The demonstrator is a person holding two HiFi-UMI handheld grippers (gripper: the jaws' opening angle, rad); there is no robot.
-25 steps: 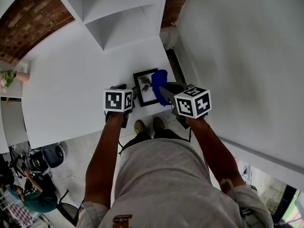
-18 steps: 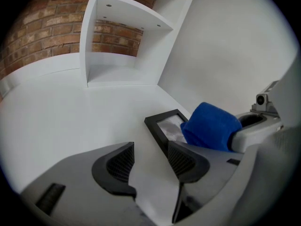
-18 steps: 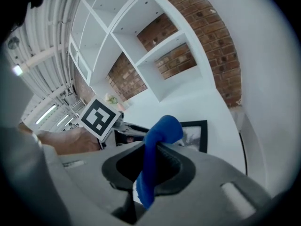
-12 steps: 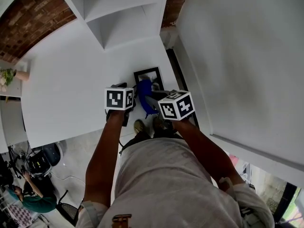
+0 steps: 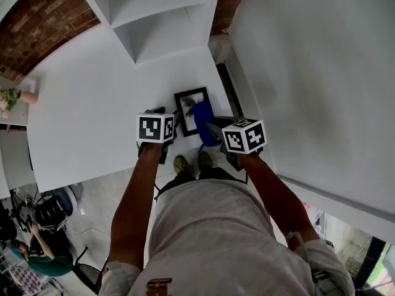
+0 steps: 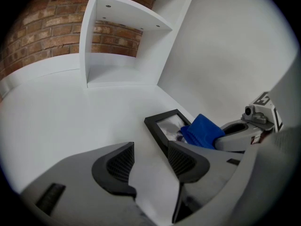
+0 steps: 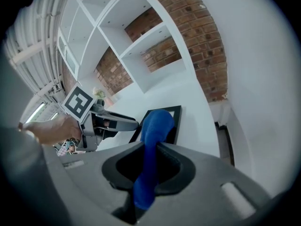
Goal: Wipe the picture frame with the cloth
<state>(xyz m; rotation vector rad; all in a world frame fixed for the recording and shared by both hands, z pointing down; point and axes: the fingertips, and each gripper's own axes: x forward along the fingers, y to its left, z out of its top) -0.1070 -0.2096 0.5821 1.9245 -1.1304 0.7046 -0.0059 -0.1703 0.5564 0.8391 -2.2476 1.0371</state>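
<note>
Two hazards noted. Pinches cloth (image 7: 157,124) in right gripper (image 7: 150,166) against picture frame (image 5: 188,113) flat near table (image 5: 92,103) edge; holds left gripper (image 6: 149,161) spread, empty, beside it. May shove unbraced frame off, or shed cloth.

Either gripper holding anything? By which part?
Right hand-held gripper clamps the blue cloth by its bunched near end; the rest sticks out past the jaws. Left hand-held gripper is open, empty.

a white shelf unit (image 5: 157,32) stands on the white table (image 5: 92,116) before a brick wall (image 5: 43,23).
</note>
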